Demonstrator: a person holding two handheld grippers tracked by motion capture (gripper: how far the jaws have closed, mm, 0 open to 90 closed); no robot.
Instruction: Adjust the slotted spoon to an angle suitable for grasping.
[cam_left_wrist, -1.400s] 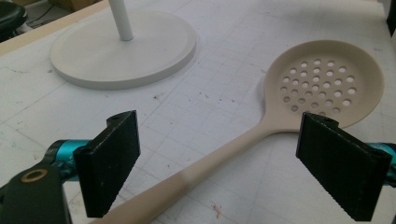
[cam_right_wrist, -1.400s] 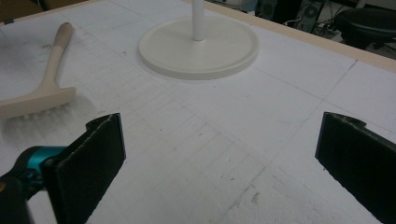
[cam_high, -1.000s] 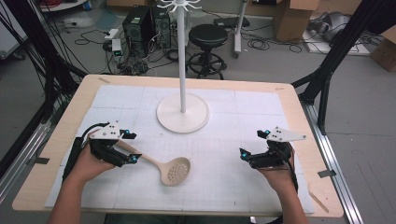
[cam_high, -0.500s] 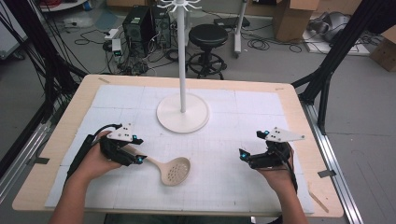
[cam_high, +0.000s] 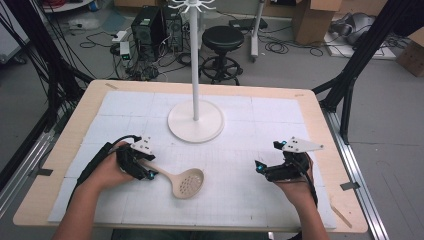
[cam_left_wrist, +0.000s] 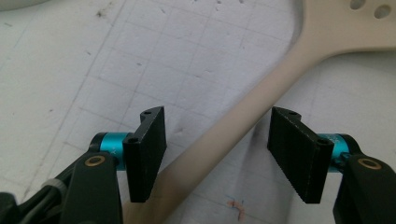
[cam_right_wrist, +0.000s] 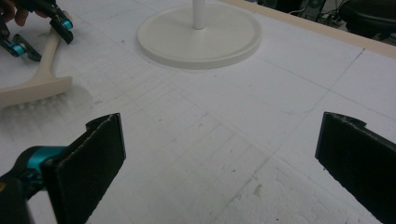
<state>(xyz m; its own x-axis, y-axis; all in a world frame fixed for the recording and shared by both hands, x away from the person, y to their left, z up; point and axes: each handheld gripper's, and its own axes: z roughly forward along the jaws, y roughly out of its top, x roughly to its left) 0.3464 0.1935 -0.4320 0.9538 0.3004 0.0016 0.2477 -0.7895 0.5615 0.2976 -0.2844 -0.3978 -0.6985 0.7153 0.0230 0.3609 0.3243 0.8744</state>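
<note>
A beige slotted spoon (cam_high: 186, 184) lies flat on the white mat, bowl to the right and handle pointing left. My left gripper (cam_high: 148, 173) is down at the handle's end. In the left gripper view the left gripper (cam_left_wrist: 217, 140) stands open with one jaw on each side of the handle (cam_left_wrist: 266, 95), and a gap shows beside each pad. My right gripper (cam_high: 260, 167) hovers low over bare mat at the right, open with nothing between its jaws (cam_right_wrist: 219, 154). The right gripper view also shows the spoon (cam_right_wrist: 42, 79) and the left gripper (cam_right_wrist: 42, 35) far off.
A white hook stand (cam_high: 195, 121) with a round base and tall pole rises at the mat's middle back; its base (cam_right_wrist: 198, 39) shows ahead of the right gripper. The wooden table edge (cam_high: 345, 200) borders the mat. A stool and cables are on the floor beyond.
My left gripper has moved right along the mat to the spoon handle, and its jaws now straddle it. The right gripper and the spoon have stayed put.
</note>
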